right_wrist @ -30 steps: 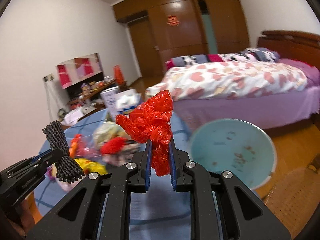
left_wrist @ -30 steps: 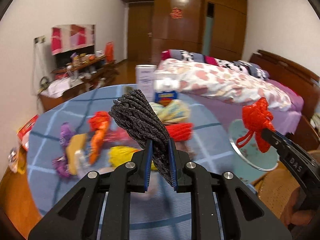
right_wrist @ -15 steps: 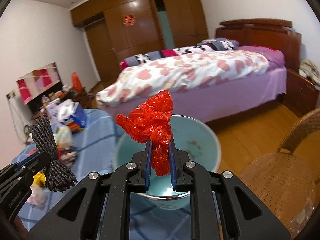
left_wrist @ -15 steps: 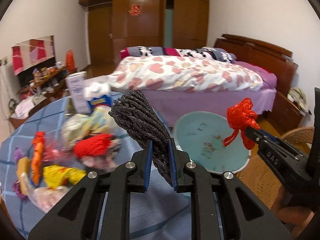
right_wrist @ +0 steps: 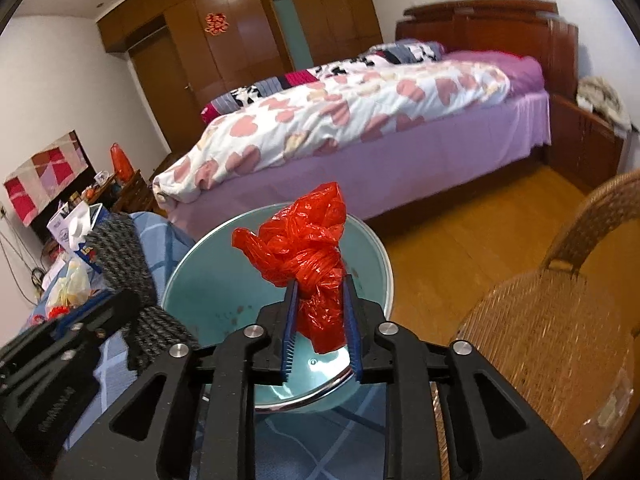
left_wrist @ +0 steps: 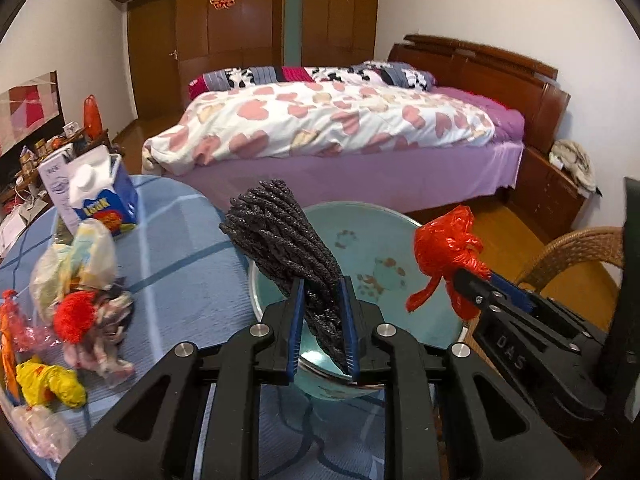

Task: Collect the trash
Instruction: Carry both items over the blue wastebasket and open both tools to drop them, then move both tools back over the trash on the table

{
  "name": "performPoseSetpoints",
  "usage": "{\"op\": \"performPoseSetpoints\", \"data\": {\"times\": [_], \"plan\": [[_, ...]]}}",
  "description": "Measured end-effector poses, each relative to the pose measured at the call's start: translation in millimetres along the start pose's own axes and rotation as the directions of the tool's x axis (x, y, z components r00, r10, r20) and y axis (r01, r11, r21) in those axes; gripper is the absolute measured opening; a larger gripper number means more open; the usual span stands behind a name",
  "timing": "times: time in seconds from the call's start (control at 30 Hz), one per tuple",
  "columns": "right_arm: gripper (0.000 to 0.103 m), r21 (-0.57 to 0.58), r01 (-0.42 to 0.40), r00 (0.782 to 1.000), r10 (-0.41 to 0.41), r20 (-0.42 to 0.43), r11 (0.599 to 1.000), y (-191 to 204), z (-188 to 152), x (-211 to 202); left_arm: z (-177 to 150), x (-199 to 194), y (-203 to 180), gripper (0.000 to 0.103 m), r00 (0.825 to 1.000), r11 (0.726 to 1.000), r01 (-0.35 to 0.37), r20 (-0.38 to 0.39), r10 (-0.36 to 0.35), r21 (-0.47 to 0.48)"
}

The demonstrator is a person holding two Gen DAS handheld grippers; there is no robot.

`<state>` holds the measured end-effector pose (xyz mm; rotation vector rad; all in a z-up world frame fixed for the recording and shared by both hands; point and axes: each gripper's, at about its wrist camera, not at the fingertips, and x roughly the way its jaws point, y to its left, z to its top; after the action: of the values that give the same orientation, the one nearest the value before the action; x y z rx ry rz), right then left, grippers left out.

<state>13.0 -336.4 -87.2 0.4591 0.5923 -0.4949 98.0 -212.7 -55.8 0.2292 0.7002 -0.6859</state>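
My left gripper (left_wrist: 321, 285) holds a bundle of black braided cord (left_wrist: 280, 240) over the near rim of a teal basin (left_wrist: 380, 248). Its jaws are just beginning to open, with the pads still touching the cord. Over the same basin (right_wrist: 208, 280), my right gripper (right_wrist: 320, 283) has a knotted red plastic bag (right_wrist: 304, 240) between its blue pads. Those jaws are opening too, and the bag still stands upright between them. The left wrist view shows the right gripper (left_wrist: 460, 276) with the red bag (left_wrist: 444, 244) at the basin's right side. The cord (right_wrist: 120, 248) appears at the left of the right wrist view.
A blue checked tablecloth (left_wrist: 180, 260) lies to the left, with a pile of wrappers and bags (left_wrist: 76, 316) and a milk carton (left_wrist: 104, 196). A wicker chair (right_wrist: 540, 320) stands at the right. A bed (left_wrist: 340, 120) fills the room behind the basin.
Both grippers swung right, from above the table's trash pile to over the teal basin, and dipped lower. The right jaws have parted a little around the red bag.
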Motion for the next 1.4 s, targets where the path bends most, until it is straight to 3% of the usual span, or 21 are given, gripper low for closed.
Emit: {"op": "performPoseSetpoints", "data": {"times": [0.1,0.23,0.53,0.8,1.4], "plan": [[0.031,0.011,0.004,1.000,-0.004,0.006,1.000,-2,0,-2,0,8,-4,0.031,1.000,1.000,-0.005,-0.024,0.005,0.014],[0.039,0.034,0.017,0.999,-0.018,0.033,0.999,-3,1,-9,2,0,-4,0.058,0.999,0.999,-0.040,-0.002,0.040,0.020],[0.052,0.063,0.024,0.995,-0.030,0.095,0.998,-4,7,-29,1,-28,9,0.081,0.990,0.991,-0.134,0.042,0.133,0.010],[0.053,-0.007,-0.017,0.994,0.018,0.111,1.000,21,4,-44,-7,-56,35,0.082,0.973,0.974,-0.221,0.051,0.223,-0.038],[0.053,-0.167,-0.139,0.983,0.157,0.095,0.976,94,-17,-69,-34,-110,95,0.083,0.949,0.940,-0.299,0.052,0.311,-0.162]]}}
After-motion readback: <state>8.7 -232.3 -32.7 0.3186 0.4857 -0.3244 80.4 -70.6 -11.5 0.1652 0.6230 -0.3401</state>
